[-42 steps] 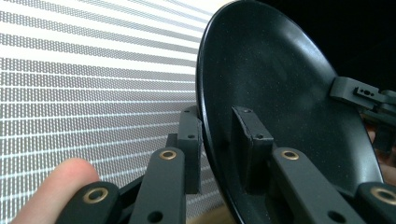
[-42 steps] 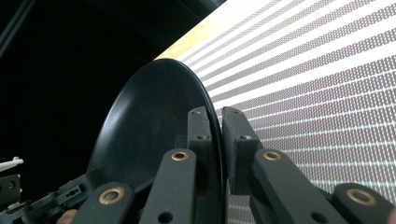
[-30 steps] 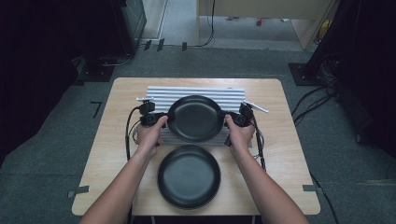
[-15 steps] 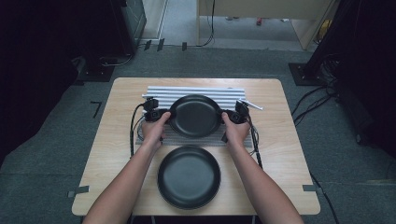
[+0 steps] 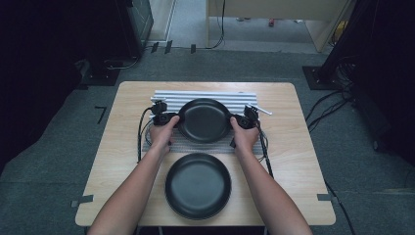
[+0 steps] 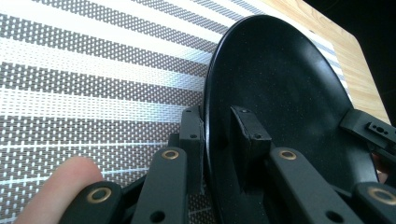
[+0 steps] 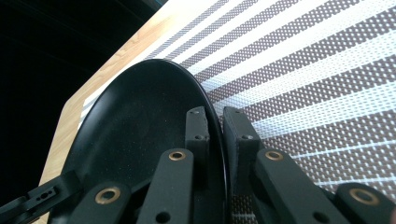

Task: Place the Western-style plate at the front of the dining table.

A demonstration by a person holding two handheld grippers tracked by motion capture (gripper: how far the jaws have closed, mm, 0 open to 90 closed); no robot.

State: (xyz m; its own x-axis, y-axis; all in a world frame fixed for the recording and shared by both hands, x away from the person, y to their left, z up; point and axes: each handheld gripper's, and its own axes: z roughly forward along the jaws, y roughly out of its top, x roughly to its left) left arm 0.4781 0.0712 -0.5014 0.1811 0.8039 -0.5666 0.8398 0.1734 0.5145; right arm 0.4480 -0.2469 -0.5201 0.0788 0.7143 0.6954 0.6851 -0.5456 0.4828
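Overhead view; seemingly close, opposed gripper views

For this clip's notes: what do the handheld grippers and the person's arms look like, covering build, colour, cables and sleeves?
Both are matte black: the left gripper and the right gripper. Each claw is built of flat linkage bars joined by brass-coloured rivets, ending in blocky rectangular pads fixed with small screws. A black cable trails from the left one, and another runs back from the right. The forearms are bare, with no sleeves, gloves or watch in view.

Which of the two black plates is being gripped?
The far plate, over the striped mat: the left gripper and right gripper clamp its opposite rims. The near plate lies untouched on bare table by the front edge.
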